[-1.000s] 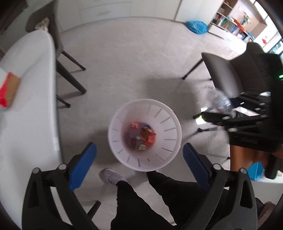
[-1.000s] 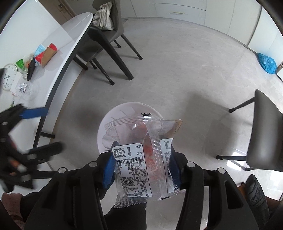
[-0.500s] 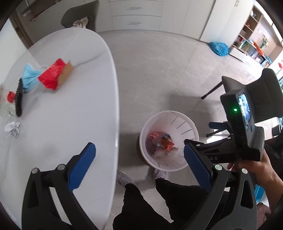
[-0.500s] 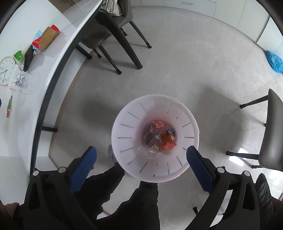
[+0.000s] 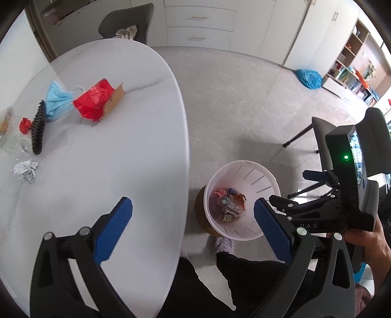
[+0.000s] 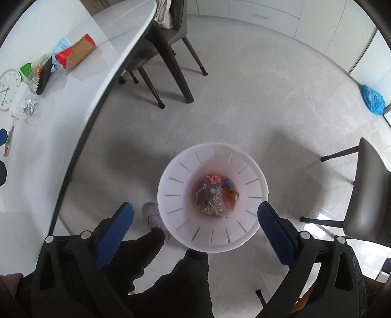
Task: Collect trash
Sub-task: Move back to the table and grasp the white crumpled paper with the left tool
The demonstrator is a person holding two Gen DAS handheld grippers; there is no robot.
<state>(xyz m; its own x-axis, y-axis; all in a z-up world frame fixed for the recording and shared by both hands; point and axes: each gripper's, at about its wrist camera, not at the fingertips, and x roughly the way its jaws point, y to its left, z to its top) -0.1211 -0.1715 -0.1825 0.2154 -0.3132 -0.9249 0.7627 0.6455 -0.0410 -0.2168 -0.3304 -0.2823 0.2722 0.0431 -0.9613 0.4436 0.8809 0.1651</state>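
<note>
The left wrist view looks down from above the white table's (image 5: 127, 137) near edge, facing its far end, with the bin (image 5: 242, 199) right of centre. The right wrist view hangs nearer, almost straight over the bin (image 6: 212, 198). Both share the bin, the table (image 6: 48, 137) edge and the floor

Pale grey stone-tile floor (image 6: 244, 97), white oval table (image 5: 110, 159), dark grey chairs w/ black legs (image 6: 366, 195), white drawer cabinets (image 5: 200, 22), open shelving (image 5: 352, 71).
</note>
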